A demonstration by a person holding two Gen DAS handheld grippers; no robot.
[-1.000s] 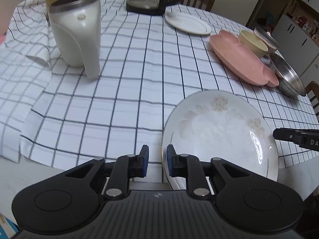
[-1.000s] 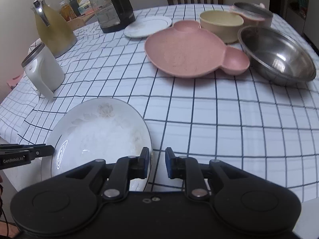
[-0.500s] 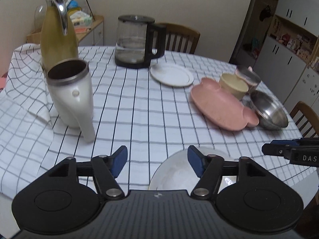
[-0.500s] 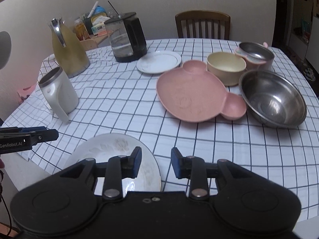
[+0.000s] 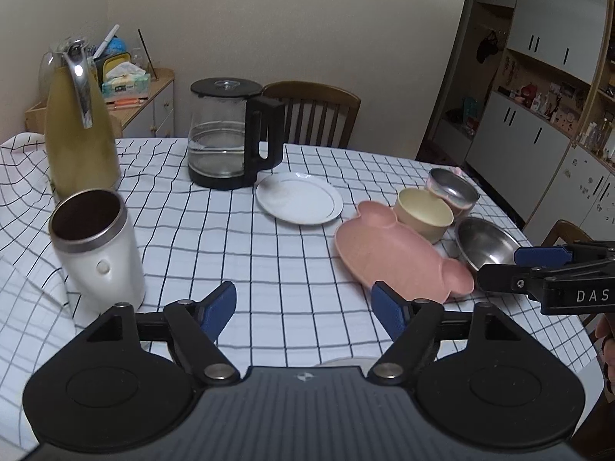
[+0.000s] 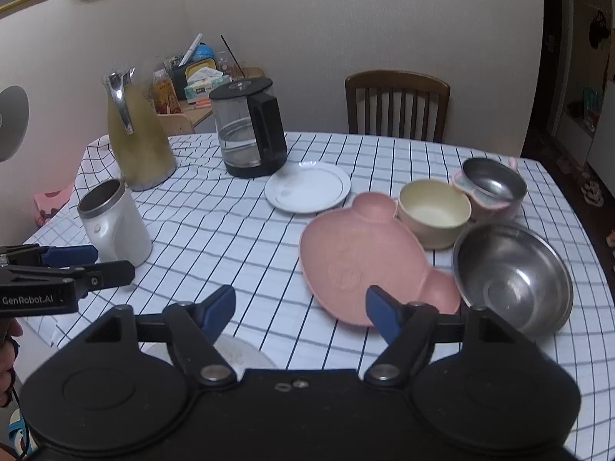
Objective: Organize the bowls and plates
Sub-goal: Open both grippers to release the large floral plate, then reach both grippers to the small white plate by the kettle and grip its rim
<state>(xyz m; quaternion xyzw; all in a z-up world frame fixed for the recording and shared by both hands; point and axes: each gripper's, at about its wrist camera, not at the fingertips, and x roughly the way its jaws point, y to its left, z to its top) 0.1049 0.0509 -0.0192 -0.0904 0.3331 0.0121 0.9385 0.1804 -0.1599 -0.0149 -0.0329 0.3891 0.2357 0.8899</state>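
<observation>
Soft, even indoor light, somewhat dim and warm, with faint shadows under the dishes. Small glints sit on the steel bowl and the jug's metal handle. Fisheye bending curves the cupboards at the right edge and the tablecloth grid. The white mug at the left is slightly blurred.

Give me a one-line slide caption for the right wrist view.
Right gripper opening, empty, above a checked tablecloth with pink plate, steel bowl, cream bowl and white plate.
</observation>
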